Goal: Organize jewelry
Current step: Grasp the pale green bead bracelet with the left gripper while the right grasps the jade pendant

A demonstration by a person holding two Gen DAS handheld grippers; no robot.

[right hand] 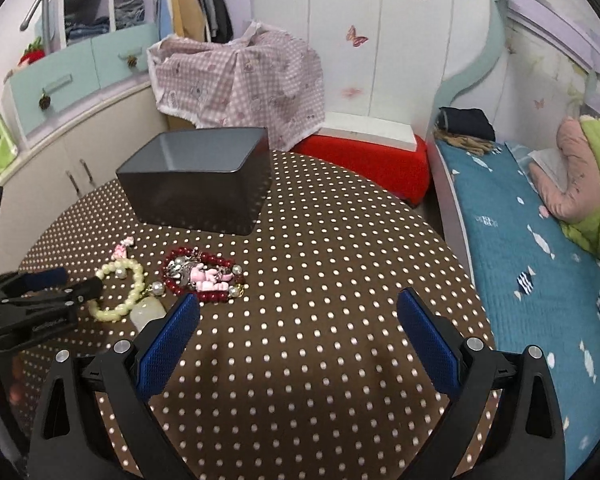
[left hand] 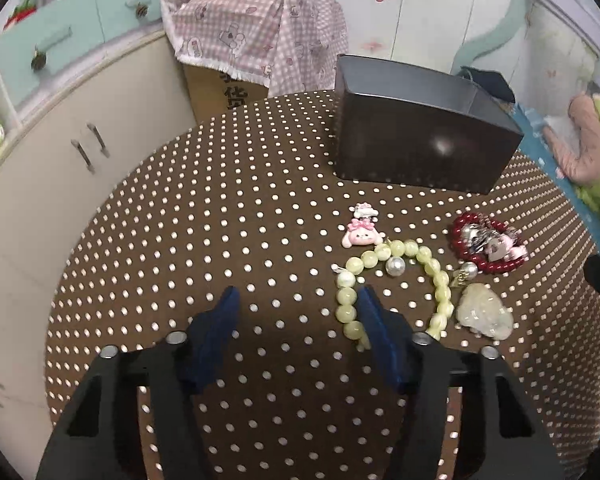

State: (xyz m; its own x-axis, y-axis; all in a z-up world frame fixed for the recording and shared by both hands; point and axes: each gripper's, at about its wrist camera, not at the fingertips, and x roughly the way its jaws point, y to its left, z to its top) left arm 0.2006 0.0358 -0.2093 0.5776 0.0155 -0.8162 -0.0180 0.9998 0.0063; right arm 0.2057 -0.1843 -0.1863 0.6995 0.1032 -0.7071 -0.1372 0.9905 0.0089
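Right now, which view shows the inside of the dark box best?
The right wrist view: it looks down over the dark box rim onto its inner walls. The left wrist view shows mostly the outer front wall and only a strip of interior.

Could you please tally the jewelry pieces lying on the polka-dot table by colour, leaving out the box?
Pale green: 2, the green bead bracelet and the jade pendant.
Dark red: 1, the red bead bracelet.
Pink: 2, the bunny charm and the pink charm on the red bracelet.
Total: 5
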